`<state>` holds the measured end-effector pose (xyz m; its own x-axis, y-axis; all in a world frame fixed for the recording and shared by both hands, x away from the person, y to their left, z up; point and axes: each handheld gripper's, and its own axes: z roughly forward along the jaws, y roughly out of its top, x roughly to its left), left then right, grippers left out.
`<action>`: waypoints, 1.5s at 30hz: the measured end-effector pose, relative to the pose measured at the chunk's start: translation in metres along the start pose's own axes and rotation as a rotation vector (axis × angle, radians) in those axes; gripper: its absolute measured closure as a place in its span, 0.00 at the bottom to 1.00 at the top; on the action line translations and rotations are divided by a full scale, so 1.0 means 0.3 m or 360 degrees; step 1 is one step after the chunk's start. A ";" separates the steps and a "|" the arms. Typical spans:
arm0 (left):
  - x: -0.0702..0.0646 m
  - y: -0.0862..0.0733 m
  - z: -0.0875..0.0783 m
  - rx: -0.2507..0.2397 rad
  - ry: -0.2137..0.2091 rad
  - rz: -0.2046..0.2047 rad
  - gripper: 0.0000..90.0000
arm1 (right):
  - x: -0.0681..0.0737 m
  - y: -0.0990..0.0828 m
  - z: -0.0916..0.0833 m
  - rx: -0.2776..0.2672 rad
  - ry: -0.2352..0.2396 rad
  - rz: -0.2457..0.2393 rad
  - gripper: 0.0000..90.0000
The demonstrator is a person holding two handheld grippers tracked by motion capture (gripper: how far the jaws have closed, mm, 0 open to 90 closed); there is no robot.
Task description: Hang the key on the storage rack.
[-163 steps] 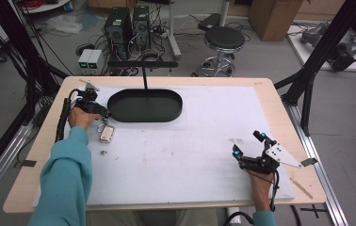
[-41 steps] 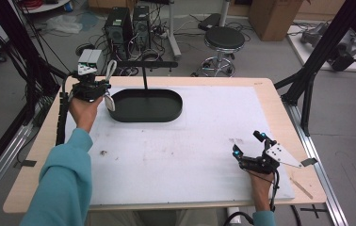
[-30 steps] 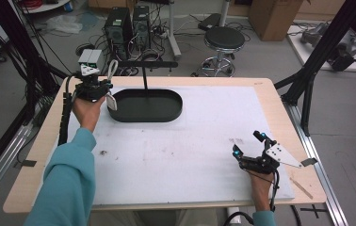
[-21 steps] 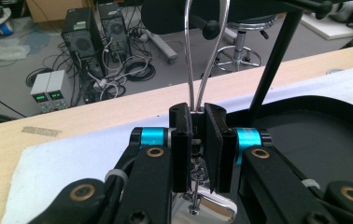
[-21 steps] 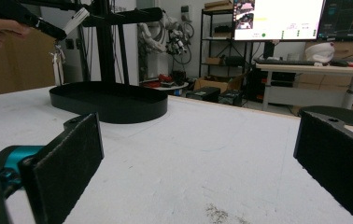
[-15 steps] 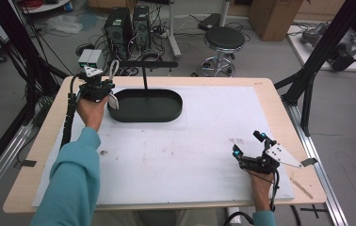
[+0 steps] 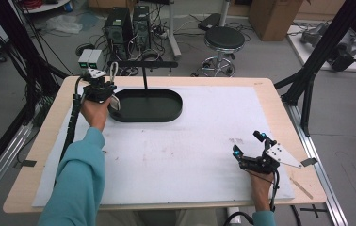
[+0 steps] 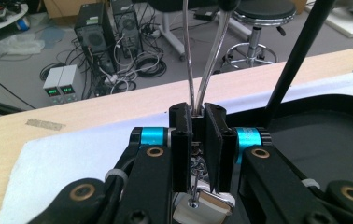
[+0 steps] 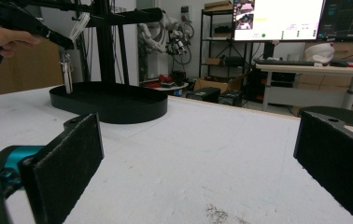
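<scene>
High view: my left gripper (image 7: pixel 111 95) is at the far left of the table (image 7: pixel 39 141), by the left end of the black oval tray (image 7: pixel 166 113); my right gripper (image 7: pixel 247 149) rests low on the white mat (image 7: pixel 181 150) near the right front corner.
Left gripper: clenched on a thin silver wire loop (image 8: pixel 202 60) that rises between my jaws and out of the top of the left gripper view.
What hangs from it: below my jaws a small chain and a shiny silver tag (image 8: pixel 205 207) dangle; it looks like a keyring, though I cannot tell more.
Where the keyring is: in the high view the tag (image 7: pixel 114 102) hangs at the tray's left rim; in the right gripper view it (image 9: pixel 66 70) hangs upright just over that end.
Tray: black, shallow, with a black post (image 7: pixel 144 77) standing at its far side and a crossbar (image 7: pixel 143 63) on top.
Right gripper: released, jaws wide apart with bare mat between them (image 9: pixel 198 163), nothing held.
My hands: left hand (image 7: pixel 93 109) wraps the left grip, teal sleeve (image 7: pixel 75 183) behind it; right hand (image 7: pixel 260 186) holds the right grip.
Beyond the table: a stool (image 7: pixel 222 40) and computer towers (image 7: pixel 128 23) on the floor.
</scene>
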<state>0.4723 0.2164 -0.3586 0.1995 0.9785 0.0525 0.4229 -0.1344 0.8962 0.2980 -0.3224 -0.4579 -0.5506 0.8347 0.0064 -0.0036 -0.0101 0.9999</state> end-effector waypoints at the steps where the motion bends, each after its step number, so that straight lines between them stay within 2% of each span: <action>1: 0.000 -0.003 0.005 0.0011 0.0007 0.0002 0.90 | 0.000 0.000 0.000 0.0000 0.0000 0.0001 0.01; 11: 0.009 -0.016 0.029 0.0044 0.0022 -0.0010 0.90 | -0.001 0.000 0.000 0.0000 -0.0002 0.0001 0.01; 16: 0.012 -0.013 0.022 0.0047 0.0005 -0.0012 0.90 | -0.001 0.000 0.000 0.0002 -0.0001 0.0006 0.01; 18: 0.019 -0.011 0.012 0.0013 -0.0026 -0.0030 0.89 | -0.001 0.000 0.000 0.0002 0.0000 0.0004 0.01; 21: 0.034 -0.006 -0.009 -0.0108 -0.0160 -0.0033 0.72 | -0.001 0.000 0.000 0.0001 0.0000 0.0007 0.01; 23: 0.044 -0.002 -0.029 -0.0208 -0.0245 0.0002 0.56 | -0.001 0.000 0.000 0.0001 0.0000 0.0002 0.01; 25: 0.056 0.001 -0.065 -0.0306 -0.0307 0.0049 0.47 | -0.001 0.000 0.000 0.0002 -0.0001 0.0004 0.01; 27: 0.065 0.000 -0.096 -0.0383 -0.0345 0.0051 0.30 | 0.000 0.000 0.000 0.0001 0.0001 0.0000 0.01; 28: 0.069 0.000 -0.116 -0.0395 -0.0319 0.0036 0.20 | 0.000 0.000 0.000 0.0001 0.0002 0.0000 0.01; 29: 0.075 0.001 -0.137 -0.0406 -0.0278 0.0043 0.06 | -0.001 0.000 0.000 -0.0001 -0.0001 -0.0004 0.01; 30: 0.083 -0.001 -0.150 -0.0415 -0.0302 0.0054 0.02 | 0.000 0.000 -0.001 0.0003 0.0001 0.0002 0.01; 31: 0.097 -0.008 -0.170 -0.0424 -0.0346 0.0048 0.02 | 0.000 0.000 -0.001 0.0003 0.0001 0.0001 0.01; 32: 0.104 -0.014 -0.183 -0.0434 -0.0359 0.0036 0.02 | 0.001 0.000 -0.001 0.0006 0.0001 0.0003 0.01; 34: 0.125 -0.040 -0.215 -0.0468 -0.0433 -0.0004 0.02 | 0.001 0.000 -0.001 0.0006 0.0001 0.0003 0.01; 35: 0.133 -0.060 -0.235 -0.0479 -0.0454 -0.0002 0.02 | 0.000 0.000 -0.001 0.0004 0.0001 0.0000 0.01; 38: 0.138 -0.113 -0.276 -0.0491 -0.0474 0.0041 0.02 | 0.000 0.000 0.000 0.0007 -0.0002 -0.0001 0.01; 45: 0.110 -0.290 -0.376 -0.0604 -0.0624 0.0074 0.02 | 0.001 0.000 0.000 0.0008 -0.0004 0.0002 0.01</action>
<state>0.3424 0.2780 -0.3852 0.5559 0.8312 -0.0075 0.0716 -0.0389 0.9967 0.2978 -0.3222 -0.4577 -0.5487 0.8360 0.0074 0.0009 -0.0083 1.0000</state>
